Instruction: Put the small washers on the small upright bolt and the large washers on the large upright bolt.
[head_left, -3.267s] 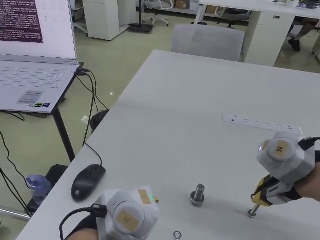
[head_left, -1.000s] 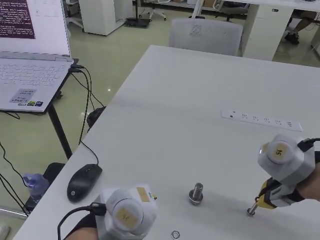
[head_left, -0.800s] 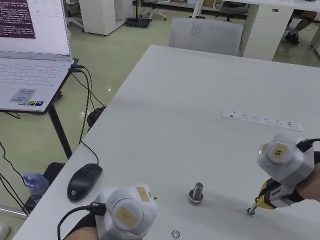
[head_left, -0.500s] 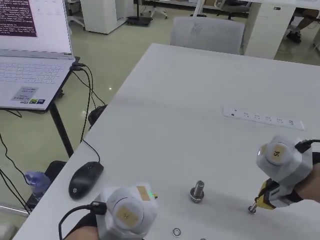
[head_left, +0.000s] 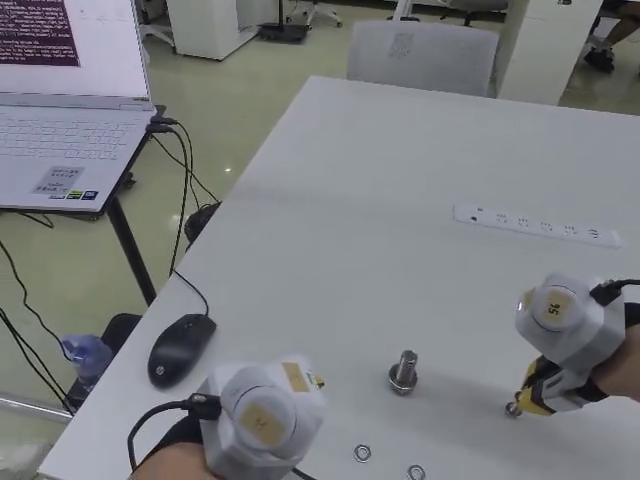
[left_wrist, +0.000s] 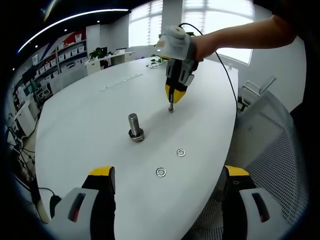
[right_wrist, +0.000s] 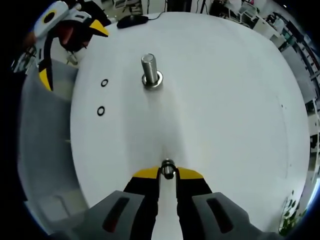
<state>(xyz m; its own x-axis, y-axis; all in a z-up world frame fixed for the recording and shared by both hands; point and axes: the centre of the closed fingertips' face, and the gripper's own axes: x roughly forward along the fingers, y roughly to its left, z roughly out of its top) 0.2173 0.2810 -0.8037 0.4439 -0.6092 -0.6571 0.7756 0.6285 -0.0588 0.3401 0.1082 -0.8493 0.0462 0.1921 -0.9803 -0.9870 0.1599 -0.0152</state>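
Currently: right tongs (right_wrist: 168, 175) clenched on the small bolt (right_wrist: 168, 166), which stands upright on the surface (right_wrist: 225, 100). Left tongs (left_wrist: 168, 175) released, jaws wide apart, at the near edge. Large bolt (head_left: 404, 371) upright, well apart from both tongs. Two washers (left_wrist: 180, 152) lie flat between large bolt and left tongs.

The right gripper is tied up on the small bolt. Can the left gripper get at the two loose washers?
Probably yes: the left gripper is open, and both washers lie on bare table just ahead of its jaws, with nothing between.
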